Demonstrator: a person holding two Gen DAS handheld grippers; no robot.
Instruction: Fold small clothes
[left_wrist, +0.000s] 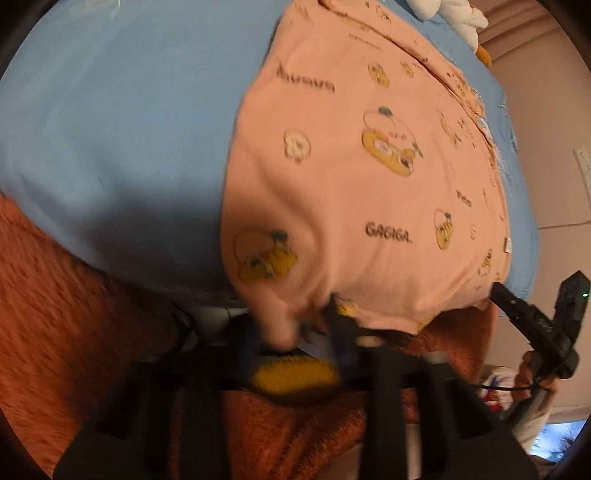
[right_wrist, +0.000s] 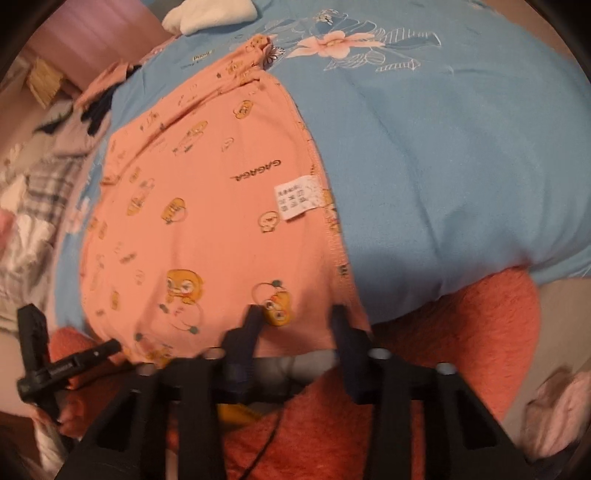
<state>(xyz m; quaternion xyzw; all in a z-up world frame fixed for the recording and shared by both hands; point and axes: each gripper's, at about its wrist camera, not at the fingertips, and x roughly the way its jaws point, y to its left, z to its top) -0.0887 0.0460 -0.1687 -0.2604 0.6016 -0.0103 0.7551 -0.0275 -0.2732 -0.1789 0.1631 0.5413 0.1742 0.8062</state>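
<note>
A peach-pink garment (left_wrist: 351, 177) printed with yellow cartoon figures and the word GAGAGA lies spread flat on a blue sheet (left_wrist: 129, 129). My left gripper (left_wrist: 295, 325) is at its near hem, and its fingers pinch a bunched fold of the fabric at the left corner. In the right wrist view the same garment (right_wrist: 207, 206) shows a white care label (right_wrist: 295, 201) by its right side seam. My right gripper (right_wrist: 295, 314) is on the near hem by the right corner, its fingers closed on the cloth edge. Each gripper shows at the other view's side edge.
Orange fuzzy fabric (left_wrist: 55, 295) (right_wrist: 461, 325) lies below the sheet's near edge. A white cloth (right_wrist: 210, 14) lies at the far end of the bed. A pile of checked and pale clothes (right_wrist: 44, 192) lies beyond the sheet's left side. The sheet has a flower print (right_wrist: 340, 44).
</note>
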